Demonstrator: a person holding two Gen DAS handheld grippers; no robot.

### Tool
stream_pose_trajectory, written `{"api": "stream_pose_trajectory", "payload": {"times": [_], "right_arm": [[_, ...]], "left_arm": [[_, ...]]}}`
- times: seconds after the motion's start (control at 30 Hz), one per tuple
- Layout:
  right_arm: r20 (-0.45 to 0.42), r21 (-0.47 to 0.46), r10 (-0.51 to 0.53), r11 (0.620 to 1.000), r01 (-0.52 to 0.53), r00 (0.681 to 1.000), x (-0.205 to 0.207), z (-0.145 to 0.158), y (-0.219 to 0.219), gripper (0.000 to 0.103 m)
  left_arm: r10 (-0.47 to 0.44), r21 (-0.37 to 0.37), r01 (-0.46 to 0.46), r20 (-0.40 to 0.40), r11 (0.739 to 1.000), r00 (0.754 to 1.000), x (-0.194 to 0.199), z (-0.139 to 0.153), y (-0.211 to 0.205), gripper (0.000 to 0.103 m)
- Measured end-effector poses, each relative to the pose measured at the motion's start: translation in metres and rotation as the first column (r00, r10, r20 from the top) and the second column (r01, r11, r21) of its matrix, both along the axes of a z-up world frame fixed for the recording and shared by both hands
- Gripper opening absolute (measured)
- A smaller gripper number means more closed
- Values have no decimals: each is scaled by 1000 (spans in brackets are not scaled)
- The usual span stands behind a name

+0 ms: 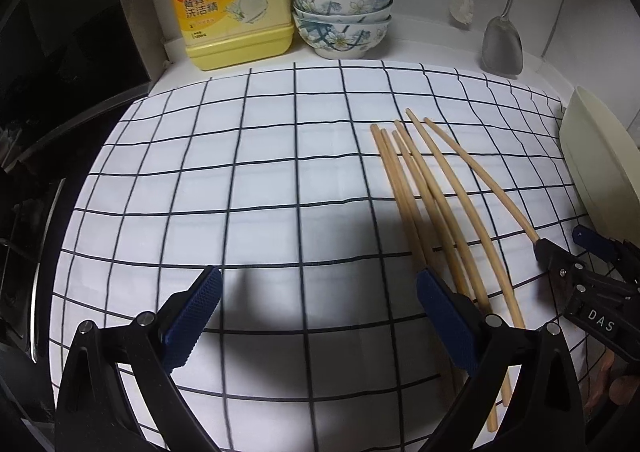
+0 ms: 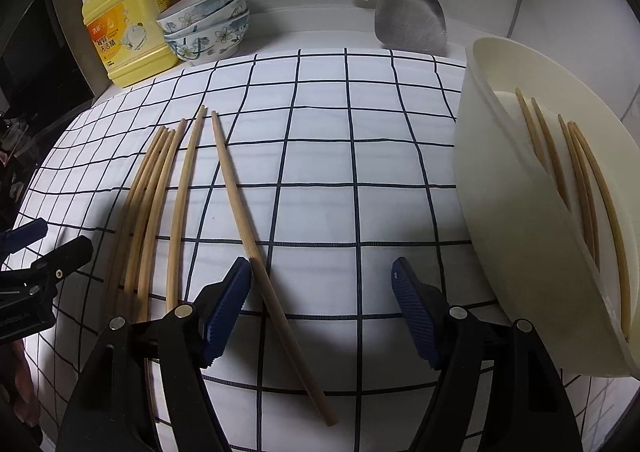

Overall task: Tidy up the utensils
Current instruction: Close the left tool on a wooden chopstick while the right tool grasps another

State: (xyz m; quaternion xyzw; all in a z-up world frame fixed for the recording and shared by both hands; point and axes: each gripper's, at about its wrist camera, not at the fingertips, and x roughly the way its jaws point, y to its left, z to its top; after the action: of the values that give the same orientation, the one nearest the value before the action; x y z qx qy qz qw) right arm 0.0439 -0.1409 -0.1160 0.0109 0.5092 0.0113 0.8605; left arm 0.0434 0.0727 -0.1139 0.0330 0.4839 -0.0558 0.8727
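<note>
Right now my right gripper [image 2: 320, 308] hangs over the checked cloth [image 2: 320, 172] with its jaws spread wide and nothing clamped. One loose chopstick [image 2: 260, 264] lies between its blue pads [image 2: 226, 308], just beside the left one; I cannot tell whether it brushes that pad, but the other pad stands well clear of it. My left gripper [image 1: 318, 316] is also spread wide and holds nothing, only cloth and shadow lying between its fingers. Its right-hand pad [image 1: 444, 324] sits over the near ends of the chopstick bundle [image 1: 420, 204], and I cannot tell if it touches them.

A little farther out, the rest of the wooden chopsticks lie fanned on the cloth to the left of the single one in the right wrist view, their far tips spreading apart. To my right, a cream-coloured holder [image 2: 520, 220] lies tilted on its side at the cloth's edge, and several chopsticks [image 2: 580, 180] already rest inside it.

Beyond the cloth, against the back wall, I see a yellow detergent jug [image 1: 232, 0] standing upright, with three stacked floral bowls [image 1: 342, 16] just beside it. Farther right, a white brush [image 1: 464, 8] and a metal spatula [image 1: 502, 44] hang along the wall.
</note>
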Motion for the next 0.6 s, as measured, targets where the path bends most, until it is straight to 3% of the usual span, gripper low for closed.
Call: {"api": "stream_pose_trajectory", "payload": {"times": [0.47,0.6], "right_arm": [[0,5,11,1000,-11,1000,1,0,2,70],[2,2,22,1000,-22,1000,1,0,5,70]], "left_arm": [[-14,7,14,-38,1000,999,1,-13,-9,98],[-8,47,9,-23,999,1000,-2,-10,-8,97]]}}
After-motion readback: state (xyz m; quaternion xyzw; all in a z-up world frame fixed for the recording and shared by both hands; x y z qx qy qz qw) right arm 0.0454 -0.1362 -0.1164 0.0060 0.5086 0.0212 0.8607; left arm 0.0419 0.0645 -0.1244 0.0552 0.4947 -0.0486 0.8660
